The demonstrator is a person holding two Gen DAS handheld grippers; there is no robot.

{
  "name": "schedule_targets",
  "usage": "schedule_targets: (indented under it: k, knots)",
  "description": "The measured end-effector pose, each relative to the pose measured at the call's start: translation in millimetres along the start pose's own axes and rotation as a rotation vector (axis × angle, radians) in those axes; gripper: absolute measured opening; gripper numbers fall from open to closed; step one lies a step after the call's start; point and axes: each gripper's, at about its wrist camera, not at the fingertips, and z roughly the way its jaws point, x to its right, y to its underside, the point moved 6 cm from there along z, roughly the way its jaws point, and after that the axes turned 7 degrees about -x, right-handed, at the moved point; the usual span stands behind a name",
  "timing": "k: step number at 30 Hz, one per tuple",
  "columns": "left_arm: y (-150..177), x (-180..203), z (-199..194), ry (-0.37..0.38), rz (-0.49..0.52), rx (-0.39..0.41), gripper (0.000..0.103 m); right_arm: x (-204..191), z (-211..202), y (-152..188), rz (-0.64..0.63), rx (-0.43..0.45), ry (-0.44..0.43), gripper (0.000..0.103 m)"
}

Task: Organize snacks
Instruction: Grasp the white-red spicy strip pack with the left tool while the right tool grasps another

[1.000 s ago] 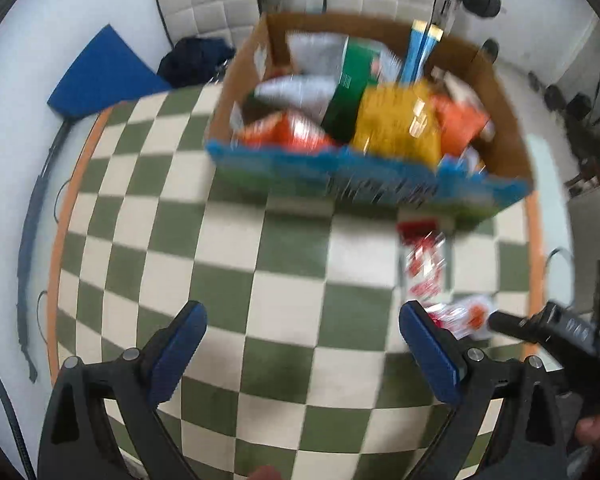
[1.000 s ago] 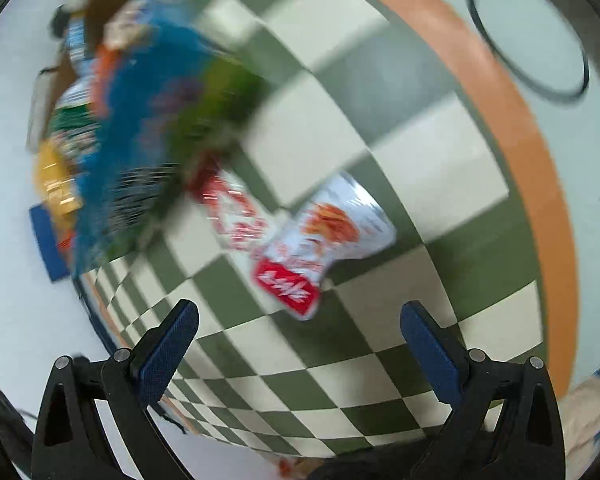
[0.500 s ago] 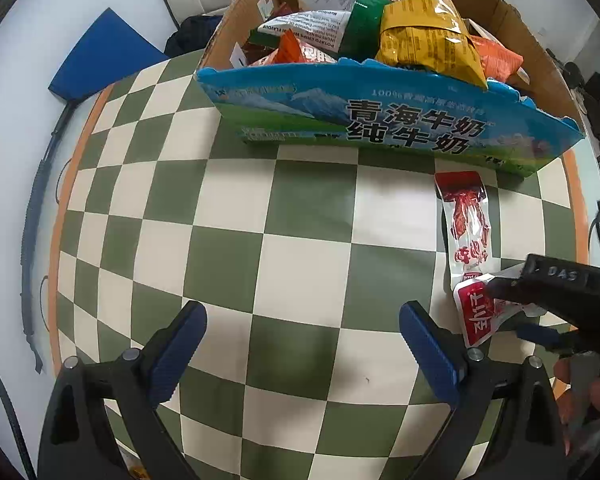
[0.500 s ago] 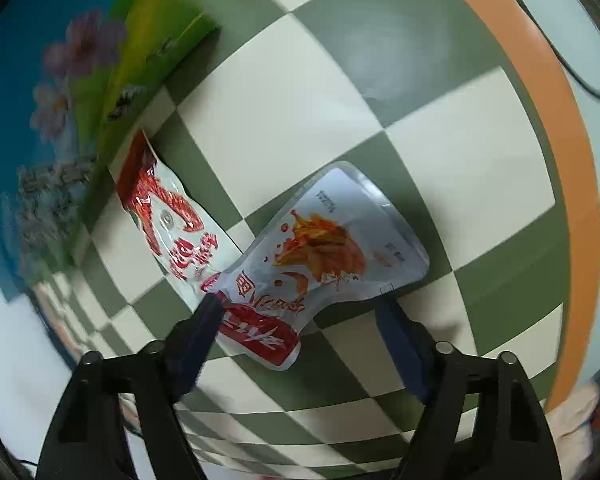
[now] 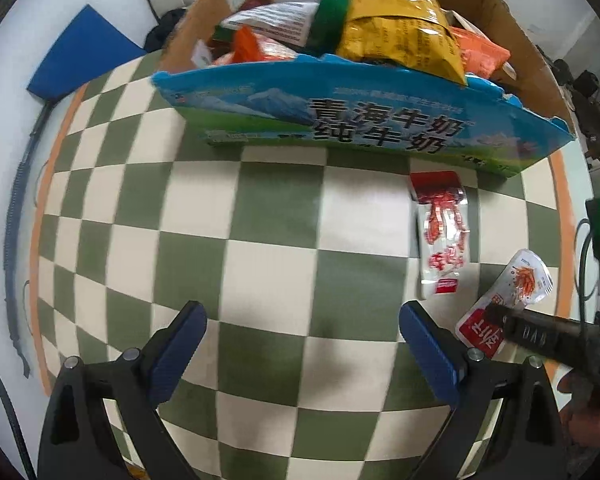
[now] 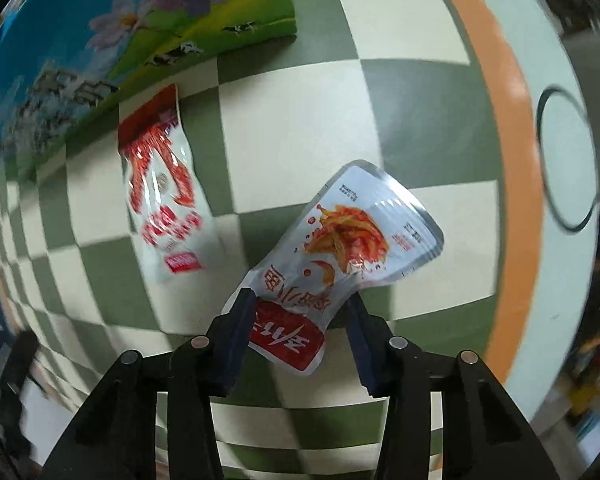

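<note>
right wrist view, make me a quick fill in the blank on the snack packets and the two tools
1. The right tool is shut on the red end of the ___ packet.
2. The other loose packet, printed with red crayfish, lies flat on the ___ tablecloth.
3. The left tool is ___ and holds nothing.
4. The yellow bag sits inside the cardboard ___.

Missing words: silver; checkered; open; box
</note>
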Motion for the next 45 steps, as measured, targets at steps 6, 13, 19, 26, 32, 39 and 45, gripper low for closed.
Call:
schedule_targets:
  k: [6,13,19,26,32,39,45]
  knots:
    - [-16,37,11,0.083,0.050,-0.050,0.099,16,1,14,-0.094,0.011,0.127,0.042]
    - [-38,91,39,0.149,0.128,-0.122,0.099,40,1,22,0.004,-0.012,-0.032,0.060]
    - [-56,112,66,0.130,0.148,-0.172,0.099,62,-1,29,0.147,0.018,-0.201,0.072]
    - [-55,127,81,0.075,0.198,-0.171,0.076,85,-4,27,0.235,0.047,-0.280,0.073]
    - [-43,130,78,0.032,0.253,-0.135,0.053,76,-12,2,0.245,0.048,-0.278,0.073]
    - [-12,101,82,0.009,0.206,-0.162,0.052,51,0,-17,0.213,0.038,-0.205,0.073]
    - [27,66,86,0.057,0.112,-0.215,0.052,21,7,-23,0.031,0.020,0.048,0.056]
